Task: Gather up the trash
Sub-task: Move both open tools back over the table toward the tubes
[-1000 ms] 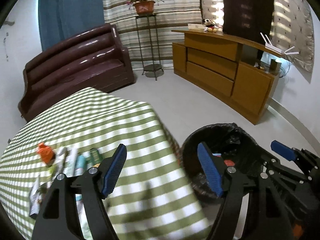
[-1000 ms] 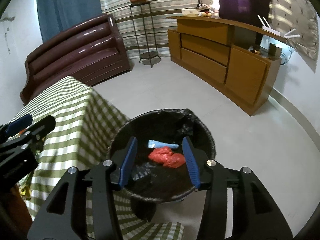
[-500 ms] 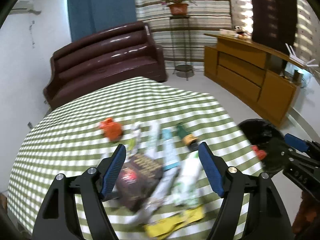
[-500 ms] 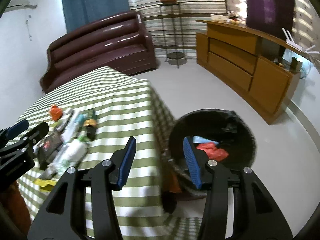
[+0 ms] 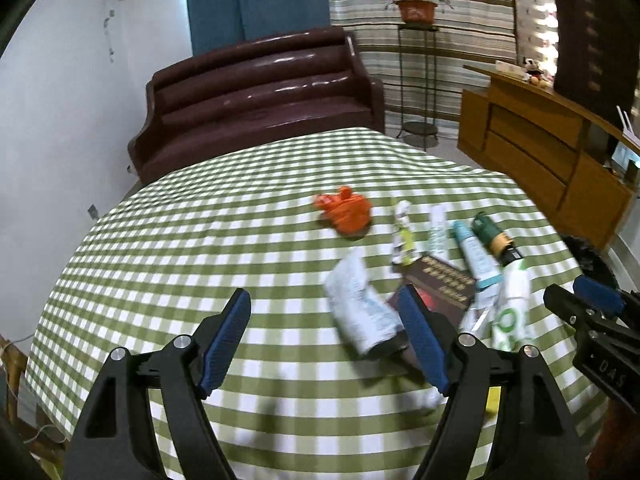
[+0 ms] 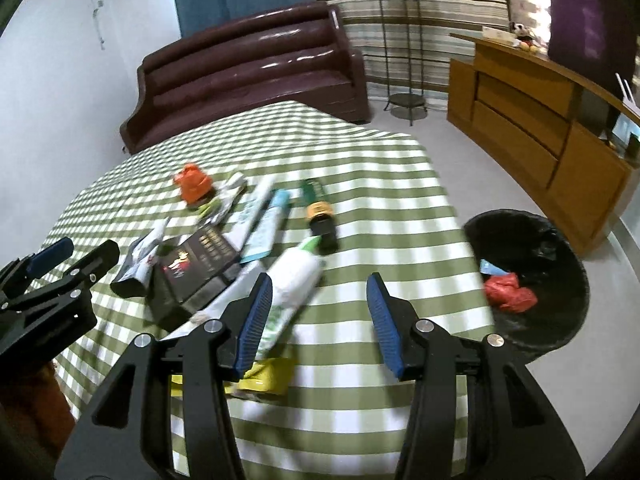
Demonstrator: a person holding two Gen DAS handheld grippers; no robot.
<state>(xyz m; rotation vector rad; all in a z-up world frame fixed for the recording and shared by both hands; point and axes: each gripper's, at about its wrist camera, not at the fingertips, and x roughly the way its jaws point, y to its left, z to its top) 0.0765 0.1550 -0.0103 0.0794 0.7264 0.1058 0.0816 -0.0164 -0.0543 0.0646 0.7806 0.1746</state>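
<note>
Right wrist: black bin (image 6: pixel 532 240) with red wrapper (image 6: pixel 510 292), blue scrap (image 6: pixel 491 269).

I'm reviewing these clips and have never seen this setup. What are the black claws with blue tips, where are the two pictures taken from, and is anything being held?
No robot here: a person carries two hand-held claws, each with a fisheye camera looking along its fingers. One picture looks past the left claw, the other past the right claw. Both are open and empty above a table with a green checked cloth. On it lies trash: an orange crumpled bag, a dark box, a white bottle and wrappers. Beside the table stands a black-lined bin already holding red trash.
</note>
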